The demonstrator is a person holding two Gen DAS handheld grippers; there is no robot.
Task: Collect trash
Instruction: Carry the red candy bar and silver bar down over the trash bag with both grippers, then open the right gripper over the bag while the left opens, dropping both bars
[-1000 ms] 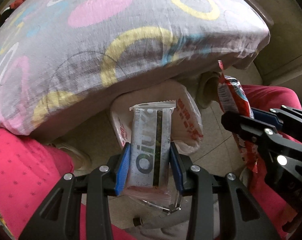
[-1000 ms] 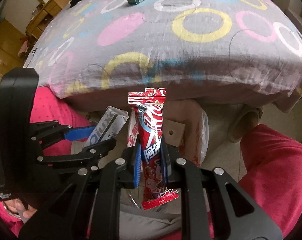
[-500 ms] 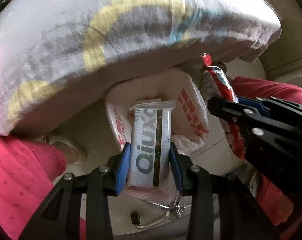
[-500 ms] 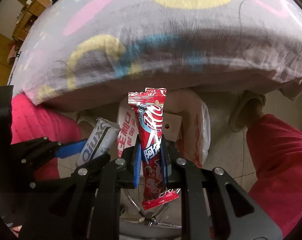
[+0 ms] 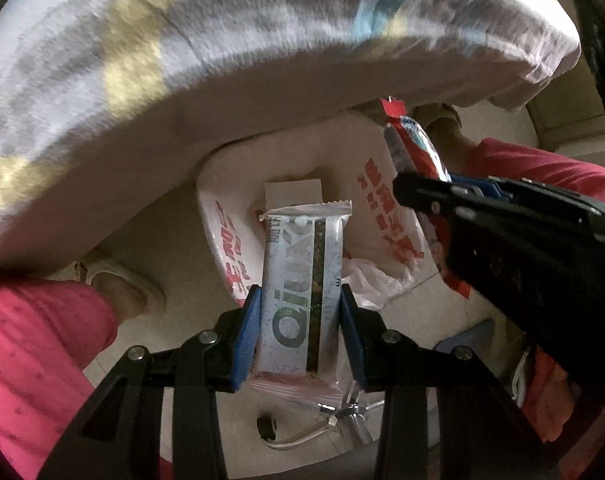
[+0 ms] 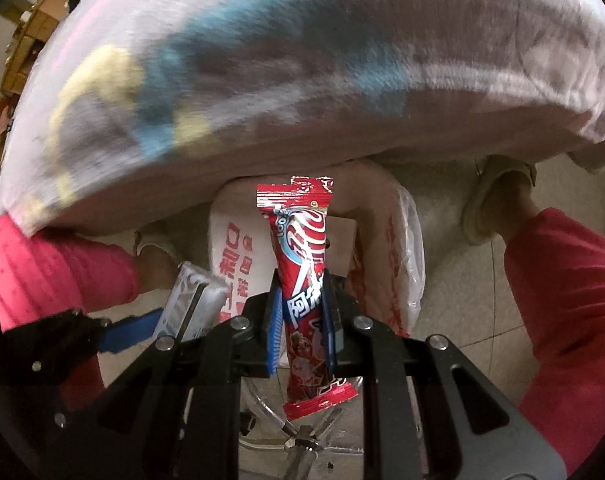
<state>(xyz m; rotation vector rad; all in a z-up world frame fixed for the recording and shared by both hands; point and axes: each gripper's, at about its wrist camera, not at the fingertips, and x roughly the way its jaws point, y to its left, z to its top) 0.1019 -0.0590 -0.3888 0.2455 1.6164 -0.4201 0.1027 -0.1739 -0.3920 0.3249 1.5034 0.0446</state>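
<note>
My left gripper (image 5: 300, 308) is shut on a silver-white snack wrapper (image 5: 302, 280) with a dark stripe, held upright above a white plastic bag (image 5: 222, 236) with red print that stands open on the floor. My right gripper (image 6: 301, 300) is shut on a long red snack wrapper (image 6: 304, 264), also over the bag (image 6: 232, 264). A pale card (image 5: 292, 194) lies inside the bag. In the left wrist view the right gripper's black frame and the red wrapper (image 5: 416, 148) come in from the right. The right wrist view shows the silver wrapper (image 6: 192, 300) low at the left.
A table edge draped in a grey cloth with coloured rings (image 5: 222, 60) overhangs the bag. A person's pink trouser legs (image 6: 570, 300) and pale slippers (image 6: 498, 196) flank the bag on the tiled floor. Chrome chair-base legs (image 6: 302, 436) lie below the grippers.
Both grippers have sunk from table height toward the bag, each still gripping its wrapper. The table top has slid out of view and the bag's mouth looms larger.
</note>
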